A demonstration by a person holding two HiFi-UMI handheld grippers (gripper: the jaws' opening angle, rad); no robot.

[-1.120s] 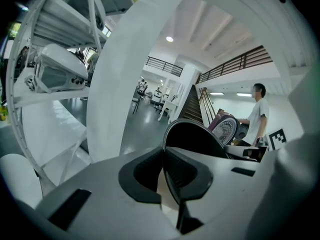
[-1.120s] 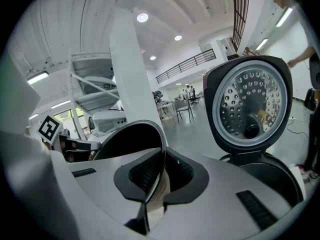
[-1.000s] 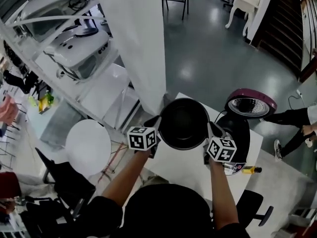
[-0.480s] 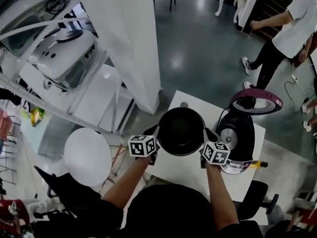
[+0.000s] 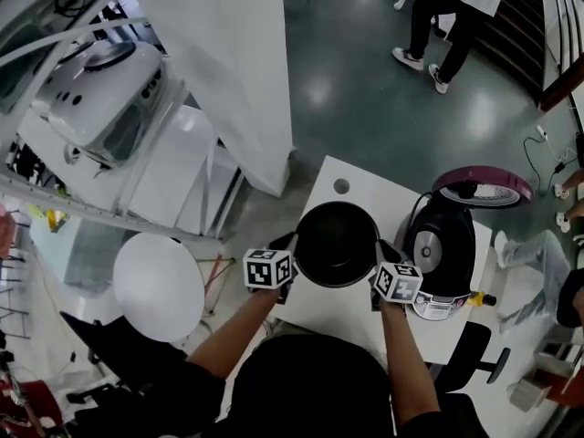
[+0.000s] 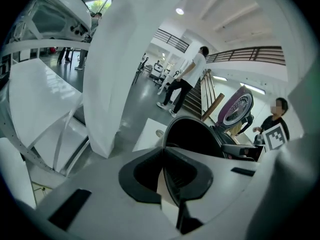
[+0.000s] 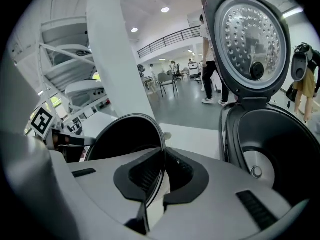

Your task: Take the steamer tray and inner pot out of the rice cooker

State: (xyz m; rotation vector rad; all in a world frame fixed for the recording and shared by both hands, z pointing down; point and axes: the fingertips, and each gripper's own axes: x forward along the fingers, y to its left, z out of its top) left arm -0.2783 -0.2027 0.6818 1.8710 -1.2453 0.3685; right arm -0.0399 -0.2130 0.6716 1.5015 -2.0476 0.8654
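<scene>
The black inner pot (image 5: 336,243) hangs over the white table (image 5: 347,313), left of the rice cooker (image 5: 445,255), which stands with its lid (image 5: 484,188) up and its cavity (image 7: 280,154) bare. My left gripper (image 5: 285,252) is shut on the pot's left rim (image 6: 170,134). My right gripper (image 5: 381,255) is shut on the right rim (image 7: 161,149). The pot's dark inside shows in the left gripper view (image 6: 196,139) and in the right gripper view (image 7: 125,141). No steamer tray shows in any view.
A white pillar (image 5: 228,62) rises left of the table. White shelving with machines (image 5: 100,80) stands further left, and a round white stool (image 5: 157,286) below it. A black chair (image 5: 474,363) sits by the table's right corner. People (image 5: 447,16) walk on the floor beyond.
Both grippers have come down together with the pot, closer to the table beside the cooker. People in the background have walked to new spots.
</scene>
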